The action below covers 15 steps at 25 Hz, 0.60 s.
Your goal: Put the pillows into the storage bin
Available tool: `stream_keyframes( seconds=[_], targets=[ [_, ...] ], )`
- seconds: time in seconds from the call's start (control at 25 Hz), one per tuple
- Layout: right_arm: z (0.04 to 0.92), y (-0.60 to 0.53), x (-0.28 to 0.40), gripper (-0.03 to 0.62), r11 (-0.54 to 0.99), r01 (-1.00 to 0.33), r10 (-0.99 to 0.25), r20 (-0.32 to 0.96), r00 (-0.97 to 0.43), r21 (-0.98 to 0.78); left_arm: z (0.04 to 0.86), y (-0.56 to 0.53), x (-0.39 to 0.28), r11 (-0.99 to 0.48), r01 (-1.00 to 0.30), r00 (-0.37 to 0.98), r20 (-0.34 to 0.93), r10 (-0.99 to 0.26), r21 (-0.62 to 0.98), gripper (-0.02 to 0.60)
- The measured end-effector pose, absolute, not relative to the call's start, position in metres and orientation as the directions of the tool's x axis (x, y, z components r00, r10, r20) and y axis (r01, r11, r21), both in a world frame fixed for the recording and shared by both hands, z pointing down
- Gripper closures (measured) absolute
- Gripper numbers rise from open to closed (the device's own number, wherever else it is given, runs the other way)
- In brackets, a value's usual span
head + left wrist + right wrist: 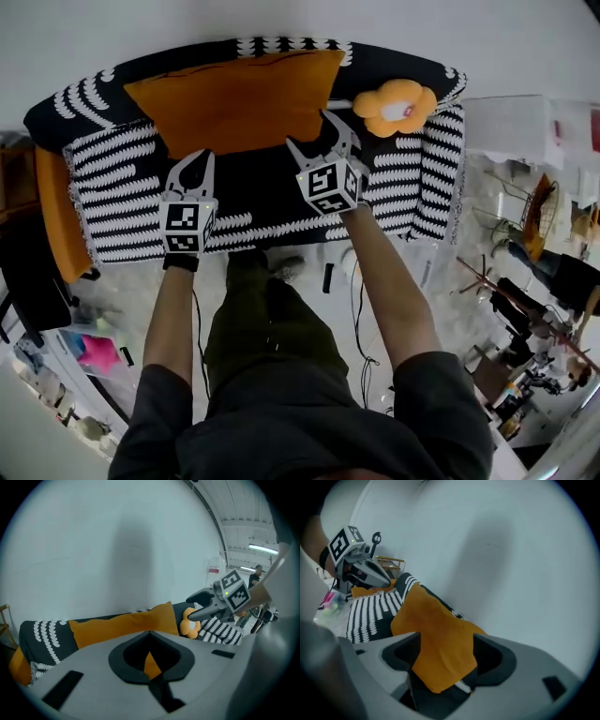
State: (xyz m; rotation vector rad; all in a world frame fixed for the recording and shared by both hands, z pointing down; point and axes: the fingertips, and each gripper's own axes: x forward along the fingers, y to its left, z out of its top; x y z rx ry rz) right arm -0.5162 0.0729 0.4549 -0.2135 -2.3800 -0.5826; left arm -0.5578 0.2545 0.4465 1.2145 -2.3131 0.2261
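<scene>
Person [281,375], dark-sleeved, stood nearest, both arms reaching over a black-and-white sofa [122,187]. Left gripper [195,156]: fingertips together, gripping nothing. Right gripper [309,129]: jaws spread, unloaded, framing the orange pillow [234,98]; contact could not be told. Orange pillow leaned against the sofa back. Flower pillow [396,106] sat at the sofa's right end.
</scene>
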Motion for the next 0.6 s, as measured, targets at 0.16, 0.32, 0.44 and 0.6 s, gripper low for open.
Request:
stream_keyframes(
  seconds=[0.16, 0.32, 0.44, 0.6],
  targets=[
    [0.471, 0.099, -0.578, 0.231, 0.785, 0.478, 0.09, 0.691, -0.717, 0.394, 0.461, 0.258, -0.593, 0.609, -0.787, -0.48, 0.523, -0.705, 0.099, 0.58],
    [0.492, 0.127, -0.635, 0.201, 0.673, 0.63, 0.165, 0.752, -0.638, 0.387, 0.476, 0.266, -0.63, 0.64, -0.76, -0.495, 0.538, -0.682, 0.111, 0.58],
    [0.508, 0.15, -0.67, 0.179, 0.581, 0.729, 0.209, 0.8, -0.562, 0.361, 0.483, 0.276, -0.652, 0.667, -0.735, -0.511, 0.548, -0.663, 0.122, 0.58],
    [0.543, 0.173, -0.696, 0.16, 0.455, 0.833, 0.215, 0.868, -0.447, 0.316, 0.499, 0.289, -0.67, 0.682, -0.72, -0.515, 0.557, -0.651, 0.131, 0.58]
  ],
)
